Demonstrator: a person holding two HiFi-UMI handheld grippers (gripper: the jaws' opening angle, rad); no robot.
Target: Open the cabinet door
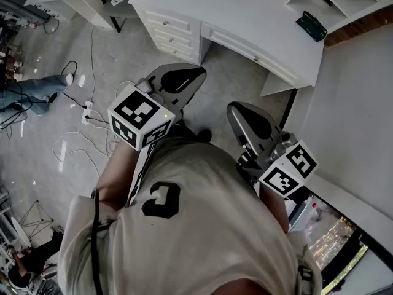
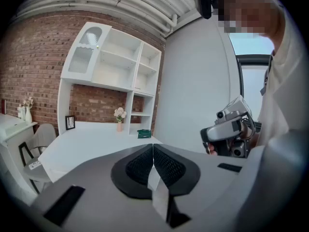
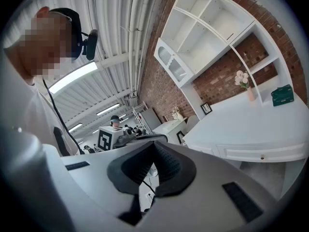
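A person (image 1: 184, 220), seen from above, stands on a grey floor (image 1: 123, 60) and holds a gripper in each hand close to the chest. The left gripper (image 1: 183, 78) has its jaws pressed together with nothing between them. The right gripper (image 1: 255, 125) is likewise closed and empty. Both point roughly level toward a white desk (image 1: 245, 11) at twelve o'clock in the head view, well apart from either gripper.

In the left gripper view, a white shelf unit (image 2: 123, 64) stands on the desk against a brick wall (image 2: 34, 66). The cabinet door (image 2: 85, 52), arched and glazed, fills the unit's upper left bay, at about ten o'clock from the jaws. A small vase of flowers (image 2: 119, 116) and a green box (image 2: 144, 134) sit on the desk below the open shelves, at twelve o'clock.

By the look of it, the reach has not begun. The door sits high, so the approach likely means stepping up to the desk and raising one gripper. The door's handle is too small to make out, so which edge swings free is uncertain. It would be wise to find that edge before opening the jaws, then grip there and pull along the door's arc, keeping clear of the vase.
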